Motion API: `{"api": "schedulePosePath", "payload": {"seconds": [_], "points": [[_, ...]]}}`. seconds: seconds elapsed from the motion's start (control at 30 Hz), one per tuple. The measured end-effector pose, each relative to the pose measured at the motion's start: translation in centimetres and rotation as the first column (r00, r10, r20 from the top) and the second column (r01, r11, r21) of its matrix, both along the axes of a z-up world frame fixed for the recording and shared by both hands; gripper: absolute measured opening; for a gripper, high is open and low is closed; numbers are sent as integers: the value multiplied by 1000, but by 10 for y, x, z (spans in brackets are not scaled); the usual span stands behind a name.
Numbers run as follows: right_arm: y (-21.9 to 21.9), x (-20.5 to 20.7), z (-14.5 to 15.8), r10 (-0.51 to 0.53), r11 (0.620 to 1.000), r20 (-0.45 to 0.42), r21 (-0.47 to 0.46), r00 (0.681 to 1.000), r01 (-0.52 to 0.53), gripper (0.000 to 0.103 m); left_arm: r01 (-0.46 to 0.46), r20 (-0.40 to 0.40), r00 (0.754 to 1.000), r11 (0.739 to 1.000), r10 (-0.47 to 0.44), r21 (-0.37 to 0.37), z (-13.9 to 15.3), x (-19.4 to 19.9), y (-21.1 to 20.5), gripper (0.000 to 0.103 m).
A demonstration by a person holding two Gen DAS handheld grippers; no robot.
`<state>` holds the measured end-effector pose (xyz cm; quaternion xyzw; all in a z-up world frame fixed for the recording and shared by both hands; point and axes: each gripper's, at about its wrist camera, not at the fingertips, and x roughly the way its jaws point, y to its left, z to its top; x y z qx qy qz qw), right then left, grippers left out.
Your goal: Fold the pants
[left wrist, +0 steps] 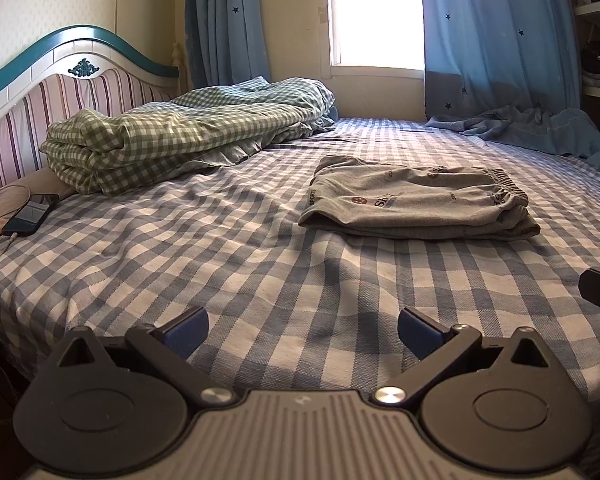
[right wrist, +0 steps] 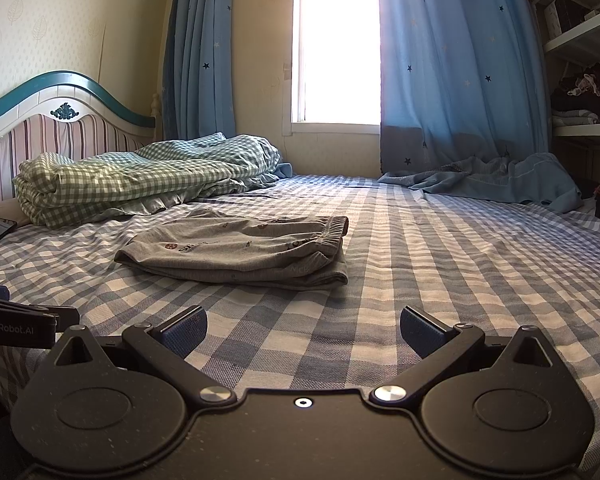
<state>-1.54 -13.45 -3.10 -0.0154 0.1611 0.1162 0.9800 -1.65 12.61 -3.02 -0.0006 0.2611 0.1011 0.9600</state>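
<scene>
A bed (left wrist: 220,264) with a blue and white checked sheet fills the room. On it, near the striped headboard (left wrist: 60,96), lies a rumpled green checked duvet (left wrist: 172,140). A dark phone (left wrist: 31,214) rests at the bed edge beside the headboard, with a cable plugged in. Blue star curtains (right wrist: 456,80) hang on both sides of a bright window (right wrist: 336,40); one curtain's lower end lies on the bed. Shelves (right wrist: 584,44) stand at the right.
</scene>
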Motion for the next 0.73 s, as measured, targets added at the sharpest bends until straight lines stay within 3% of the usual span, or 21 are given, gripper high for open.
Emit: {"api": "schedulePosePath", "payload": {"seconds": [0.2, 0.4, 0.73], "points": [[0, 0, 0, 0, 1000, 0, -1, 1000, 0, 102, -13, -6, 1000, 999, 13, -36, 0, 1, 3, 103], [1, 0, -2, -2, 1000, 2, -14, 1000, 2, 102, -37, 23, 999, 999, 37, -11, 0, 3, 5, 103], [10, 5, -1, 17, 999, -8, -49, 1000, -17, 102, -29, 29, 999, 999, 30, -33, 0, 12, 16, 103]]}}
